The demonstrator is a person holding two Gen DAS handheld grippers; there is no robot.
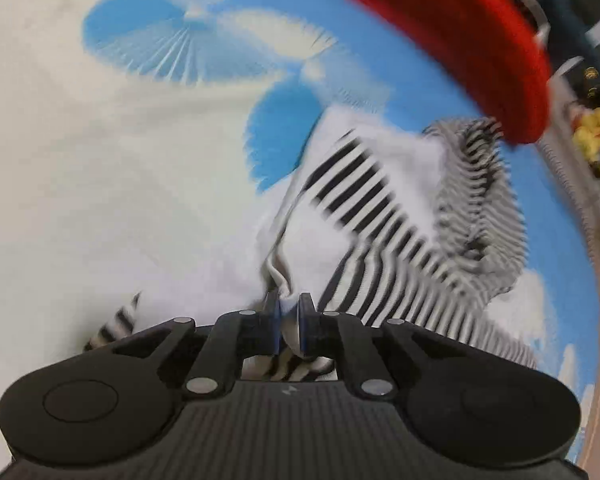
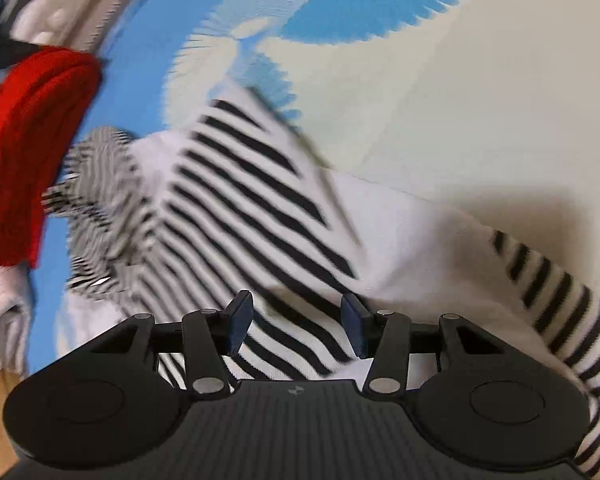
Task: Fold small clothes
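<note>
A small white garment with black stripes (image 1: 364, 200) lies crumpled on a blue and white patterned sheet (image 1: 100, 160). My left gripper (image 1: 289, 316) is shut on a fold of its white edge, and the cloth bunches between the pads. In the right wrist view the same striped garment (image 2: 260, 208) spreads under my right gripper (image 2: 296, 320), which is open just above the striped cloth with nothing between its fingers. One striped sleeve (image 2: 560, 304) trails to the right. Both views are motion blurred.
A folded red cloth (image 1: 472, 36) lies at the far edge of the sheet, also in the right wrist view (image 2: 28, 148). A white fluffy cloth (image 2: 0, 304) lies beside it. Yellow toys (image 1: 596, 136) sit off the bed at right.
</note>
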